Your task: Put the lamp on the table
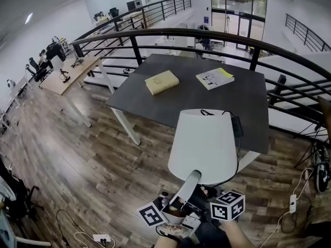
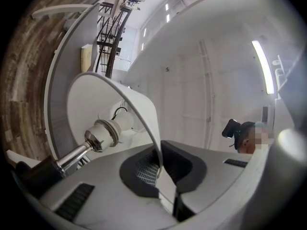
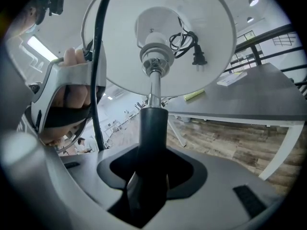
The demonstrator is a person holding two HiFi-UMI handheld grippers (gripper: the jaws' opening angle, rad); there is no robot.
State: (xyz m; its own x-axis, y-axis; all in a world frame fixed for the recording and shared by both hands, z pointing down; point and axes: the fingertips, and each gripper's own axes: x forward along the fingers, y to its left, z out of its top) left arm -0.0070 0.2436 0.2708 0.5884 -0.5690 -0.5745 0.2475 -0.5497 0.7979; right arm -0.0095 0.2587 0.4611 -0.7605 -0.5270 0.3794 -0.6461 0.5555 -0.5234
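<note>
I carry a lamp with a white shade (image 1: pixel 204 143) over the wood floor, at the near edge of the dark grey table (image 1: pixel 155 99). My left gripper (image 1: pixel 192 175) is shut on the shade's thin lower rim (image 2: pixel 158 169); the bulb socket (image 2: pixel 103 133) shows inside the shade. Under the shade, my right gripper (image 1: pixel 206 190) is shut on the lamp's dark stem (image 3: pixel 152 133), which fills its jaws. The black cord and plug (image 3: pixel 196 56) lie bundled inside the shade (image 3: pixel 158 42). The lamp's base is hidden.
On the table lie a yellow book (image 1: pixel 161 81), a booklet (image 1: pixel 214 78) and a dark adapter (image 1: pixel 236 125). A black curved railing (image 1: pixel 181 35) runs behind and to the right of the table. A power strip (image 1: pixel 102 237) and cables lie on the floor.
</note>
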